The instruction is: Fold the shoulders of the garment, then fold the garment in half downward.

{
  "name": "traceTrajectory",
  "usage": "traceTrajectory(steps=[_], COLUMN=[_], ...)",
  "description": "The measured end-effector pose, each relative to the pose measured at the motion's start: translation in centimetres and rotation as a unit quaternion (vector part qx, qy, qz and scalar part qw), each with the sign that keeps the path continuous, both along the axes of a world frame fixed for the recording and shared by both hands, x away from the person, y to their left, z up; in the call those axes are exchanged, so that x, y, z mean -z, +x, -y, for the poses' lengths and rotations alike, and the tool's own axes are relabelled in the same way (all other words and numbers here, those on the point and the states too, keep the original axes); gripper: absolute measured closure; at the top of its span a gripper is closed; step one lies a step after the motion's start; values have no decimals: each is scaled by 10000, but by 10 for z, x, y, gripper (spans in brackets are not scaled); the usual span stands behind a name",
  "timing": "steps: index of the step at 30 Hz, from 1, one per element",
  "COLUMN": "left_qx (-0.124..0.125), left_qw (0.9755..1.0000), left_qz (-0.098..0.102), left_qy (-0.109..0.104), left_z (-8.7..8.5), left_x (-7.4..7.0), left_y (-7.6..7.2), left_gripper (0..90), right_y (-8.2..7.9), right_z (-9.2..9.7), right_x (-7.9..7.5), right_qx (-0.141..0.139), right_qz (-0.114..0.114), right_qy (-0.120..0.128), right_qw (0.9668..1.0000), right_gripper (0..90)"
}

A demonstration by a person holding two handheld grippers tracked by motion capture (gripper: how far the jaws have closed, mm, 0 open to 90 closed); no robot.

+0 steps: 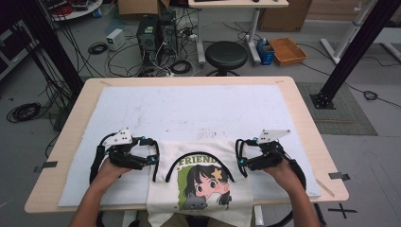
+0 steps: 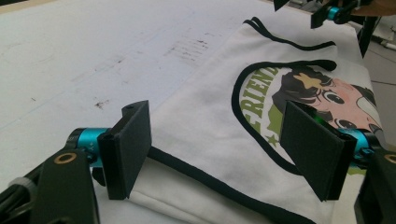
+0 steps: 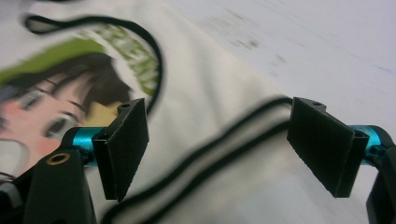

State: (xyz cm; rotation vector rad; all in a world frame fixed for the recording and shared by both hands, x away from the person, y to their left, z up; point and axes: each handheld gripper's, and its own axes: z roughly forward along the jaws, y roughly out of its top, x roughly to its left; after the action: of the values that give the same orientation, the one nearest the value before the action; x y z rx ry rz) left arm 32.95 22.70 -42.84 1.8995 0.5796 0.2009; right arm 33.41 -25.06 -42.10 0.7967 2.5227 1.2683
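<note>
A white sleeveless shirt (image 1: 203,182) with black trim and a cartoon girl print lies flat on the white mat (image 1: 189,109), its lower part hanging over the table's front edge. My left gripper (image 1: 152,152) stands open at the shirt's upper left corner. In the left gripper view the gripper (image 2: 219,140) straddles the shirt (image 2: 210,116) and its black-edged armhole (image 2: 196,170), pads clear of the cloth. My right gripper (image 1: 240,152) is open at the upper right corner. In the right gripper view the gripper (image 3: 223,140) has the black trim (image 3: 224,154) running between its jaws, untouched.
The wooden table (image 1: 302,118) carries the mat, whose far half is bare apart from faint smudges. Beyond the table stand a black stool (image 1: 226,54), computer towers (image 1: 156,33), loose cables and an orange box (image 1: 287,49). A black frame post (image 1: 354,52) rises at the right.
</note>
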Motion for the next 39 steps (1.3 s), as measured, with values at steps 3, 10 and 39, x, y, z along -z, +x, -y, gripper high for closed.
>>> traceTrajectory(steps=[3,10,39], left_qx=[-21,-50,-150], left_qw=[10000,10000,9997], left_qz=[11,24,65], left_qy=[-25,-20,-164], left_z=[-2,-4,-4], left_x=[1,0,-3], left_y=[0,-1,5], left_gripper=[254,254,254], right_y=[-2,-4,3], right_z=[-14,-27,-22], right_x=[-1,0,-2], right_qx=[-299,-585,-290], right_qz=[-47,-84,-13], right_qy=[240,498,419], right_qw=[9993,9970,9987], right_gripper=[204,204,205])
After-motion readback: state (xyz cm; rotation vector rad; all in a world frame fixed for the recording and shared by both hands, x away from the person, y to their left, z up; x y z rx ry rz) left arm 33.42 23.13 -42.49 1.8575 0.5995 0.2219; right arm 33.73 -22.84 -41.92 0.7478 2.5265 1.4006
